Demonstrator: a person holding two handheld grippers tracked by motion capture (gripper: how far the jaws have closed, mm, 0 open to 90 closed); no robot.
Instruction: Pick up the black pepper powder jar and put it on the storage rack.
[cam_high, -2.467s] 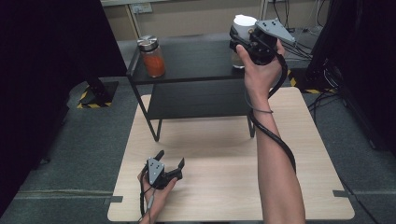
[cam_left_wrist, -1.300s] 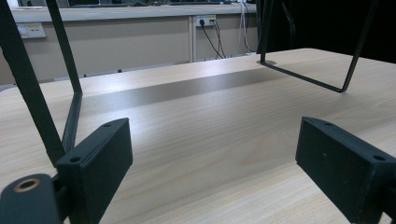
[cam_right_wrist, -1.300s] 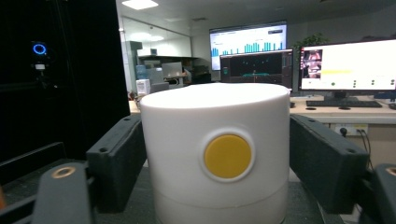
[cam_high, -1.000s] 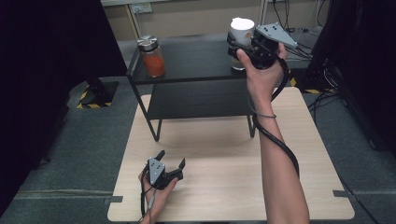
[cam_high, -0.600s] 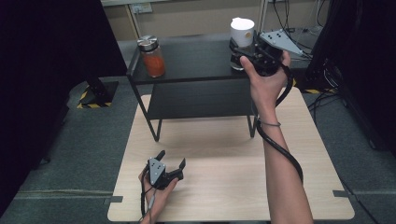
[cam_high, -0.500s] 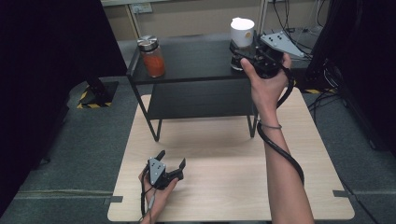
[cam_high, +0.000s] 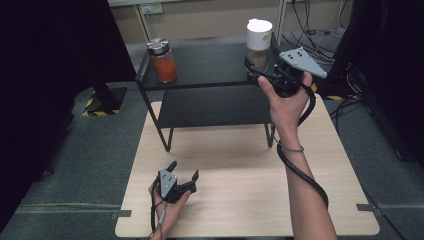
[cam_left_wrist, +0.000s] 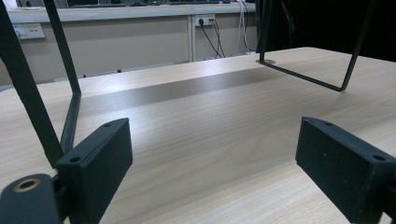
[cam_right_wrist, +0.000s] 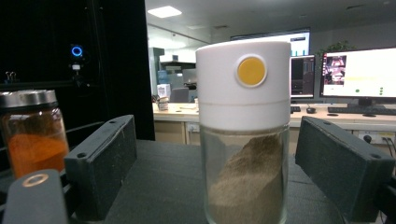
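Right gripper (cam_high: 256, 70) level with upright white-capped jar (cam_right_wrist: 242, 135): jaws wide, jar dead ahead between them, untouched. Just been opening. Left gripper (cam_high: 183, 176) wide open, empty, far off on table (cam_high: 240, 150).

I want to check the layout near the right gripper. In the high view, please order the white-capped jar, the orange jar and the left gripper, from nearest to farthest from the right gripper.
1. white-capped jar: on the shelf's top, just ahead of the right gripper.
2. orange jar: at the shelf's far left corner.
3. left gripper: low on the table, at the near left.

From above we face the worktop (cam_high: 240, 200); our gripper cameras sit close, sharing its shelf (cam_high: 210, 65) at 12 o'clock.
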